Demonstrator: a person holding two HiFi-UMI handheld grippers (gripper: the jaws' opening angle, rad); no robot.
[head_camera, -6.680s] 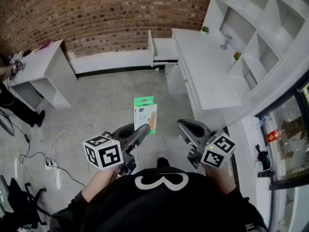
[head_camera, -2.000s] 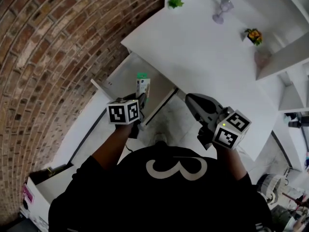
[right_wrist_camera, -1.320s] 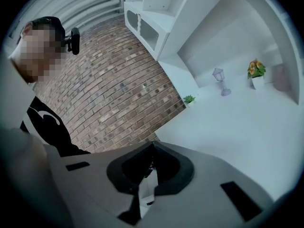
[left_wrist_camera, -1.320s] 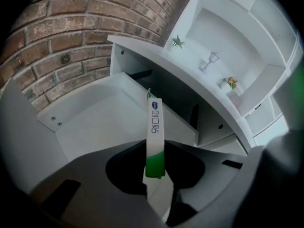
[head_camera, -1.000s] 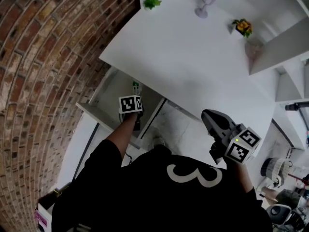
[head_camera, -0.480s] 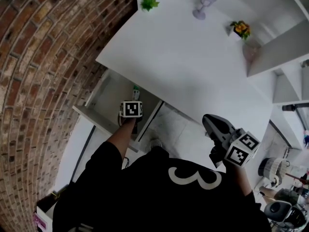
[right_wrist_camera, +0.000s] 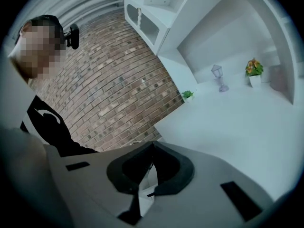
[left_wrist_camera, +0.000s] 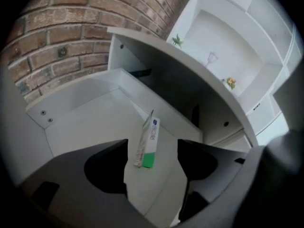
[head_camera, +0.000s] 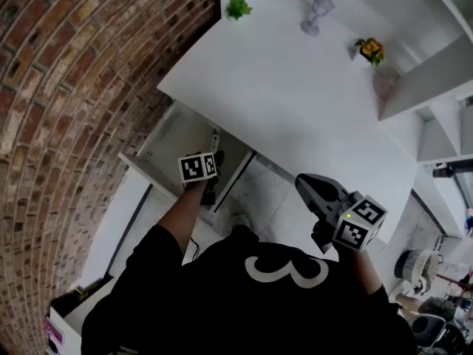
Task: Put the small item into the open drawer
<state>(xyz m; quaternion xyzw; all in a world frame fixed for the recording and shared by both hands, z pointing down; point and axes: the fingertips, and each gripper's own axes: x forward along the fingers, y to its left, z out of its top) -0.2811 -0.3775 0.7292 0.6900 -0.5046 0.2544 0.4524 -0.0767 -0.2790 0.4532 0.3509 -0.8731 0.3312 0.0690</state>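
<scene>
The small item is a narrow white box with a green end (left_wrist_camera: 148,144). It rests tilted on the floor of the open white drawer (left_wrist_camera: 80,122), just past my left gripper (left_wrist_camera: 152,152). That gripper's jaws are opening; the box stands in the gap between them and touches neither. In the head view the left gripper (head_camera: 209,155) reaches down into the drawer (head_camera: 166,143), and a sliver of the box (head_camera: 215,140) shows beyond its marker cube. My right gripper (head_camera: 307,184) hangs shut and empty over the floor beside the desk; its jaws (right_wrist_camera: 151,163) meet.
The white desk top (head_camera: 295,87) overhangs the drawer's back. On it stand a small green plant (head_camera: 237,7), a clear goblet (head_camera: 316,12) and a potted flower (head_camera: 369,49). A brick wall (head_camera: 89,65) runs along the left. White shelves (head_camera: 436,72) rise at the right.
The box, held upright in the left gripper inside the drawer half a second ago, now sits free on the drawer floor. The right gripper has shifted slightly left.
</scene>
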